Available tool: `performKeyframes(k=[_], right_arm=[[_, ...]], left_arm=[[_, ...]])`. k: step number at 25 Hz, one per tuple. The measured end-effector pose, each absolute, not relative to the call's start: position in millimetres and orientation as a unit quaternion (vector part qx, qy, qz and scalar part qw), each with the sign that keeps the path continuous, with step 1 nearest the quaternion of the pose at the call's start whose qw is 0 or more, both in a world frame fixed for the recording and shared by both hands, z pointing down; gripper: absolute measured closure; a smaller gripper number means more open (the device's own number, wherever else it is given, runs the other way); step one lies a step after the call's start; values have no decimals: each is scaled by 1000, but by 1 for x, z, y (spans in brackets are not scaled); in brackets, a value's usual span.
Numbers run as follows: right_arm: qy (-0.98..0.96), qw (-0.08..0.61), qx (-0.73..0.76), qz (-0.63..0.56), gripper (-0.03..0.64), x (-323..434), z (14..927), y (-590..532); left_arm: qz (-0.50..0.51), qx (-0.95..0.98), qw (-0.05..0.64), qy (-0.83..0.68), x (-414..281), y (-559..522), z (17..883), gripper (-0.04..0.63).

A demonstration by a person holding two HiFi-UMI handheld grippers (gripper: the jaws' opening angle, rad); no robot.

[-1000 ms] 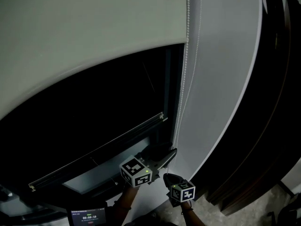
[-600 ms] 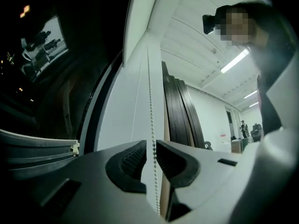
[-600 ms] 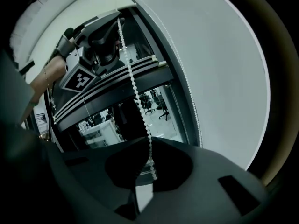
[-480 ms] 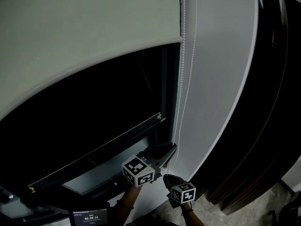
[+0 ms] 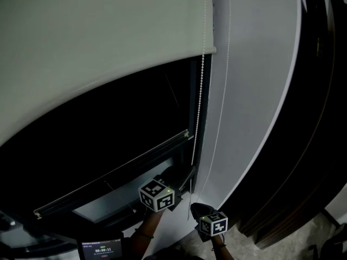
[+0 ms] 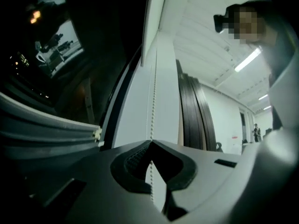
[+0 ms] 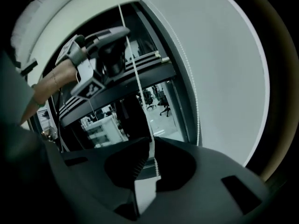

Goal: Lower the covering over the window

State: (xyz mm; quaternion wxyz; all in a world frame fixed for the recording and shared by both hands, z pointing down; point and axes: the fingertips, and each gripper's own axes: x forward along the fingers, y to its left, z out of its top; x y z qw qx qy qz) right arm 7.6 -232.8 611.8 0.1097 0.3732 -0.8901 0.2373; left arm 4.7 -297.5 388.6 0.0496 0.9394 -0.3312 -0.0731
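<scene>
A pale roller blind (image 5: 108, 31) covers the top of the dark window (image 5: 108, 140). Its bottom edge runs across the upper half of the glass. A white bead chain (image 5: 198, 112) hangs at the blind's right end. My left gripper (image 5: 187, 179) is shut on this strand (image 6: 152, 101), which passes between its pads. Lower down on the same strand (image 7: 135, 78), my right gripper (image 5: 196, 207) is also shut, with beads pinched at its tips (image 7: 150, 140). The chain's second strand (image 5: 219, 102) hangs loose along the white wall.
The white wall (image 5: 255, 91) stands right of the window, with dark curtain folds (image 5: 320, 118) beyond it. A horizontal frame rail (image 5: 108, 169) crosses the lower window. A small timer screen (image 5: 101, 249) shows at the bottom edge. A person is partly visible in the left gripper view.
My left gripper's jaws have closed onto the bead chain and shifted slightly down and left. The gripped strand now stands away from the wall strand. The blind's edge looks about the same.
</scene>
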Motion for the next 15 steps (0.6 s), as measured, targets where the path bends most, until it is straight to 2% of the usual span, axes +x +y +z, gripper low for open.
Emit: performKeyframes(k=[2, 7, 10, 15], right_arm=[[-892, 96, 380, 225, 594, 13, 594, -236], [-906, 39, 382, 180, 544, 27, 529, -247], [-922, -8, 365, 133, 515, 22, 466, -251], [-941, -52, 332, 40, 506, 0, 369, -248]], left_arm=[[-8, 938, 86, -337, 5, -300, 441, 591], [43, 915, 227, -331, 0, -274, 565, 591], [104, 899, 262, -336, -6, -255, 621, 591], [194, 876, 302, -322, -17, -221, 695, 591]])
